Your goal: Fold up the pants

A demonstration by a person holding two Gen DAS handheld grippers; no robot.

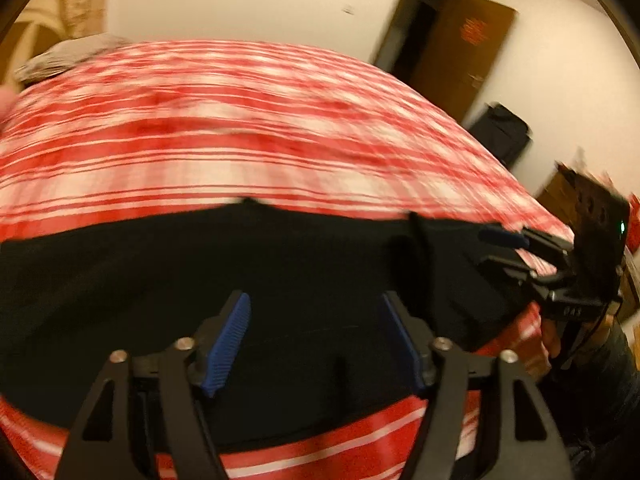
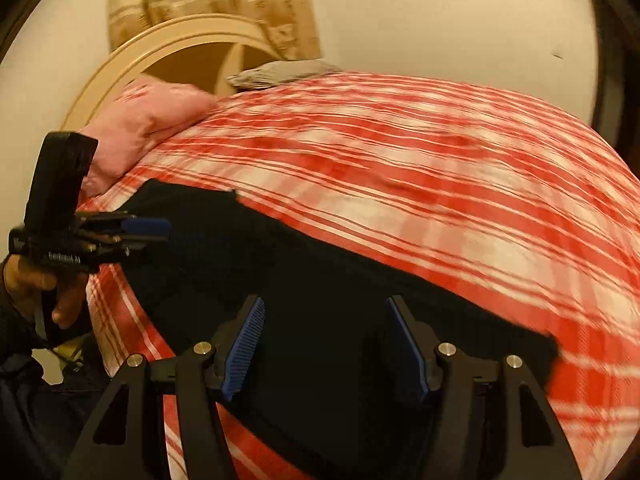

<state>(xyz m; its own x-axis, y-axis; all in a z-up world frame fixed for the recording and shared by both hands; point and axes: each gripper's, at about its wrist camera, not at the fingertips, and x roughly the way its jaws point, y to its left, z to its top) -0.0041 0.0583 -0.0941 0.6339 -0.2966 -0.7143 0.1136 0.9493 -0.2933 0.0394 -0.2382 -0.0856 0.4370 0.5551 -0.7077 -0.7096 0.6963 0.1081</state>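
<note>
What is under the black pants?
The pants lie spread on a red and white checked cover, which shows all around them. Whatever is beneath the cover is hidden.

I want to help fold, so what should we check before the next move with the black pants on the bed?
1. Pants lie on the red checked blanket: ok.
2. Left gripper open, nothing pinched: ok.
3. Right gripper open, nothing pinched: ok.
4. Both grippers over the pants: ok.
5. Pants smooth, no wrinkles: cannot tell, the pictures are blurred.
6. Pink pillow away from the pants: ok.
</note>
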